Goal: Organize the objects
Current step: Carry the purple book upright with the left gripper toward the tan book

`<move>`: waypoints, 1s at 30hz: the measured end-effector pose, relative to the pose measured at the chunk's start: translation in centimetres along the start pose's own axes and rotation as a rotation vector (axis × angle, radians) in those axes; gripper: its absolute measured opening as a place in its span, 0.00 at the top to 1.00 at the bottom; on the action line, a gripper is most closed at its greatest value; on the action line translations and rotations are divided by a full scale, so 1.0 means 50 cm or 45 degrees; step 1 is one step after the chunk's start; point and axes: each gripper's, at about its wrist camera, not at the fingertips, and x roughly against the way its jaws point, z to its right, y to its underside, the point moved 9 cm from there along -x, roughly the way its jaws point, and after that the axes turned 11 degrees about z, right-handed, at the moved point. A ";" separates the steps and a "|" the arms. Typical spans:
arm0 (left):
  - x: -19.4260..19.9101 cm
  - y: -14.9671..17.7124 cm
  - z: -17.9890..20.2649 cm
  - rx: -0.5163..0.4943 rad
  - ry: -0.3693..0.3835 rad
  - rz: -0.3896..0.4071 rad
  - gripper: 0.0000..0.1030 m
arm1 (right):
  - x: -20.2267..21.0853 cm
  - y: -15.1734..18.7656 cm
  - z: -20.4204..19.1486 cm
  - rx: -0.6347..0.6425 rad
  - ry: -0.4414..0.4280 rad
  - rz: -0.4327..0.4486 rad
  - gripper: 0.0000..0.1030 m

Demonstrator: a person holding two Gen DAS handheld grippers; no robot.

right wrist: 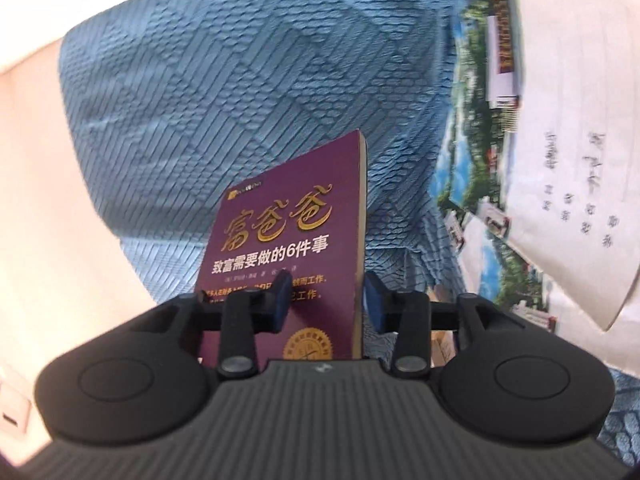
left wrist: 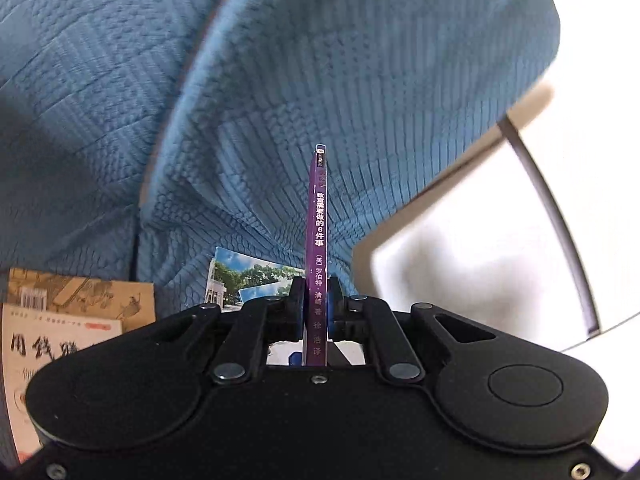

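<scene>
Currently left gripper (left wrist: 316, 312) pinches purple book (left wrist: 319, 216) upright, spine up, above blue quilt (left wrist: 360, 80). Right gripper (right wrist: 326, 300), jaws spread astride the book w/o visible contact, should close squarely before handover.

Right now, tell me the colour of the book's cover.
The book is purple with gold and white lettering, clearest in the right wrist view.

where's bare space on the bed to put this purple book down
Free: the broad blue quilted bedspread beyond the purple book, up to its pale edge. Crowded: the brown-covered books at lower left, and in the right view the scenic photo cards and white handwritten envelope.
</scene>
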 end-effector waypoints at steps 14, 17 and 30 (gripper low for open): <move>0.150 0.006 -0.095 0.081 0.092 0.058 0.90 | 0.058 0.090 -0.086 0.257 0.065 -0.074 0.73; 0.185 -0.011 -0.113 0.117 0.114 0.075 0.89 | 0.056 0.113 -0.116 0.286 0.064 -0.098 0.73; 0.298 -0.030 -0.167 0.043 0.092 0.196 0.86 | 0.027 0.209 -0.196 0.410 0.045 -0.207 0.73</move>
